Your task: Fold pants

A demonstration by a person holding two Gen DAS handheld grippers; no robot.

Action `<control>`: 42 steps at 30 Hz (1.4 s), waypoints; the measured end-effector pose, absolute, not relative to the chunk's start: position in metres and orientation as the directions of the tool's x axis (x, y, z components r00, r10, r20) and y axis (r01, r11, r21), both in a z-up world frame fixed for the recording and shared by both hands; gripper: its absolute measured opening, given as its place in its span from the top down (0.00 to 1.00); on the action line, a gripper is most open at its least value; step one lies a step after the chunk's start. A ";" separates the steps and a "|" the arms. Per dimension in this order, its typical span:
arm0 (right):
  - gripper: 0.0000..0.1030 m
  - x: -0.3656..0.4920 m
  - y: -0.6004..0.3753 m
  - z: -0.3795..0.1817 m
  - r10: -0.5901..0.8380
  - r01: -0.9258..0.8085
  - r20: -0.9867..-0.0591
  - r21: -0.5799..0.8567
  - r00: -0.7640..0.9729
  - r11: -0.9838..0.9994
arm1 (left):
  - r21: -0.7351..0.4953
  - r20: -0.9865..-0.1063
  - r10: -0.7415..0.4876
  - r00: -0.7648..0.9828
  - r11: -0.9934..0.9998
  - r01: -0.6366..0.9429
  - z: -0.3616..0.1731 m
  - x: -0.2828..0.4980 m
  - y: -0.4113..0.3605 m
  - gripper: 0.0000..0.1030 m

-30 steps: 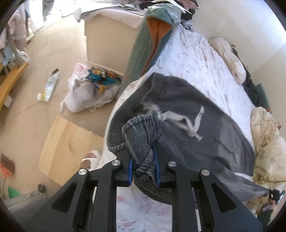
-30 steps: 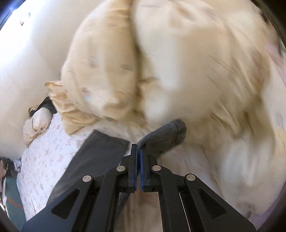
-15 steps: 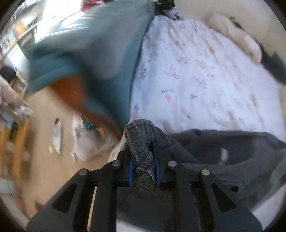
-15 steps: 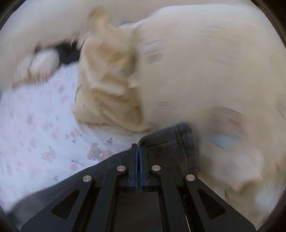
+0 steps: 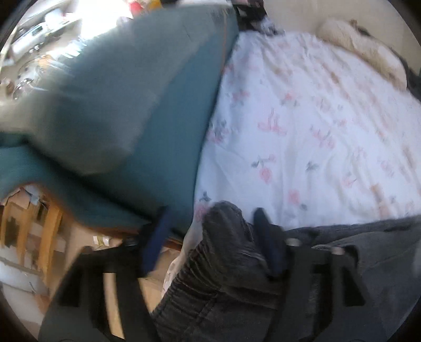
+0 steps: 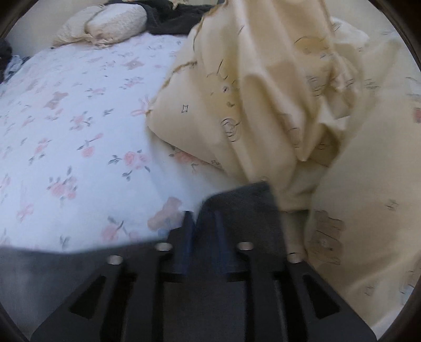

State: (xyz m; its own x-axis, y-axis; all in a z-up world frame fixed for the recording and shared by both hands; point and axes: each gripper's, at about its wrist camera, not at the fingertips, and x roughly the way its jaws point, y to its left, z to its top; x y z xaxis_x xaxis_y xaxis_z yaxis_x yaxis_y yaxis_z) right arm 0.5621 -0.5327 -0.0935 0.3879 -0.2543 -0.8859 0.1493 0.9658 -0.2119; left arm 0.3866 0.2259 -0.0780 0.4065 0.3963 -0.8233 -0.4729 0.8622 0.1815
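Just released at both ends: a second ago clamped tight on the dark grey pants (image 5: 229, 265), now letting go. Left gripper (image 5: 210, 234) jaws opening, blue pads spread wide; gathered waistband standing between them, brushing the right-hand pad at most, clear of the left one. Right gripper (image 6: 202, 229) jaws opening too, parted more narrowly, with the leg cuff (image 6: 244, 202) lying just ahead and slightly right of the tips, no longer pinched. Swung across and lowered since then, so the garment now rests on the bed. Probably marks one fold laid down, with waistband and cuff set at opposite sides; likely next a regrasp for another fold, though flatness of the lay cannot be judged from here.

Biggest, the floral sheet (image 5: 302, 136): white cotton, pink roses, lightly creased, spreading ahead of both grippers. Then the cream duvet (image 6: 263, 105), soft and heaped in deep folds, printed with small line drawings, bulking ahead and right of the right gripper, touching the cuff's far edge. Teal blanket (image 5: 131, 105), smooth and blurred, draped left of the left gripper. Pants: heavy fleece-like knit, waistband ribbed and puckered by elastic, cuff a squared thick hem. Smallest, a knobbly cream pillow (image 6: 110, 23) far ahead.
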 end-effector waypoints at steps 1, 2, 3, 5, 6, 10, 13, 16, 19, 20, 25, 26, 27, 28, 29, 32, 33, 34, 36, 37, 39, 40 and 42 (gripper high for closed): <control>0.49 0.554 -0.533 -0.084 -0.236 0.137 -0.880 -0.197 0.412 0.971 | 0.164 -0.807 0.396 0.438 0.863 -0.478 -0.067 0.381 0.220 0.31; 0.49 0.539 -0.534 -0.068 -0.203 0.116 -0.870 -0.169 0.448 0.979 | 0.151 -0.792 0.390 0.469 0.871 -0.468 -0.058 0.376 0.214 0.31; 0.49 0.528 -0.536 -0.060 -0.183 0.109 -0.861 -0.150 0.474 0.983 | 0.135 -0.781 0.373 0.501 0.884 -0.447 -0.049 0.372 0.205 0.31; 0.49 0.501 -0.545 -0.045 -0.166 0.121 -0.849 -0.122 0.501 0.985 | 0.091 -0.779 0.303 0.549 0.921 -0.379 -0.041 0.364 0.182 0.31; 0.49 0.483 -0.554 -0.043 -0.154 0.144 -0.847 -0.093 0.510 0.985 | 0.057 -0.786 0.248 0.566 0.941 -0.334 -0.041 0.361 0.171 0.31; 0.49 0.417 -0.594 -0.072 -0.144 0.303 -0.876 0.004 0.461 0.953 | -0.025 -0.836 0.082 0.542 0.982 -0.187 -0.069 0.348 0.132 0.31; 0.49 0.384 -0.616 -0.095 -0.166 0.410 -0.881 0.035 0.442 0.911 | 0.089 -0.872 0.168 0.460 0.978 -0.188 -0.104 0.347 0.118 0.31; 0.48 0.364 -0.631 -0.111 -0.099 0.485 -0.880 0.160 0.465 0.860 | 0.110 -0.871 0.209 0.445 0.965 -0.237 -0.128 0.347 0.128 0.31; 0.45 0.365 -0.636 -0.128 -0.060 0.539 -0.875 0.240 0.480 0.807 | 0.175 -0.875 0.274 0.398 0.947 -0.268 -0.151 0.357 0.141 0.30; 0.45 0.369 -0.636 -0.131 -0.066 0.554 -0.873 0.245 0.482 0.796 | 0.149 -0.879 0.261 0.400 0.945 -0.290 -0.151 0.358 0.145 0.30; 0.98 0.393 -0.630 -0.147 -0.075 0.571 -0.898 0.210 0.434 0.793 | 0.143 -0.872 0.273 0.405 0.935 -0.324 -0.147 0.358 0.142 0.30; 0.98 0.393 -0.627 -0.143 -0.095 0.569 -0.895 0.192 0.436 0.800 | 0.147 -0.876 0.273 0.397 0.936 -0.320 -0.149 0.358 0.144 0.30; 0.98 0.391 -0.623 -0.135 -0.115 0.549 -0.881 0.180 0.459 0.816 | 0.159 -0.879 0.275 0.389 0.939 -0.303 -0.153 0.359 0.144 0.30; 0.98 0.387 -0.619 -0.125 -0.139 0.529 -0.867 0.159 0.479 0.833 | 0.182 -0.881 0.282 0.380 0.943 -0.279 -0.157 0.367 0.142 0.30; 0.99 0.382 -0.618 -0.118 -0.149 0.518 -0.855 0.154 0.497 0.842 | 0.205 -0.882 0.292 0.371 0.945 -0.256 -0.162 0.371 0.142 0.30; 1.00 0.362 -0.623 -0.101 -0.203 0.533 -0.835 0.124 0.512 0.837 | 0.220 -0.880 0.306 0.363 0.941 -0.258 -0.167 0.376 0.142 0.30; 1.00 0.361 -0.622 -0.104 -0.238 0.530 -0.840 0.067 0.487 0.846 | 0.229 -0.878 0.314 0.361 0.938 -0.260 -0.166 0.378 0.141 0.30; 1.00 0.362 -0.622 -0.112 -0.263 0.520 -0.852 0.012 0.453 0.854 | 0.232 -0.878 0.318 0.358 0.937 -0.263 -0.166 0.379 0.142 0.30; 1.00 0.362 -0.623 -0.134 -0.283 0.508 -0.879 -0.055 0.384 0.860 | 0.231 -0.880 0.317 0.355 0.936 -0.265 -0.166 0.380 0.142 0.30; 0.99 0.362 -0.623 -0.140 -0.270 0.501 -0.887 -0.052 0.375 0.864 | 0.228 -0.881 0.313 0.354 0.938 -0.262 -0.165 0.379 0.142 0.30; 0.94 0.361 -0.619 -0.140 -0.278 0.508 -0.876 -0.045 0.395 0.860 | 0.188 -0.885 0.281 0.370 0.945 -0.268 -0.154 0.375 0.143 0.30; 0.81 0.358 -0.620 -0.137 -0.281 0.526 -0.870 -0.029 0.406 0.850 | 0.139 -0.885 0.242 0.398 0.953 -0.269 -0.143 0.369 0.145 0.30; 0.55 0.351 -0.622 -0.130 -0.265 0.567 -0.865 0.027 0.427 0.823 | 0.054 -0.872 0.179 0.456 0.960 -0.274 -0.121 0.353 0.150 0.30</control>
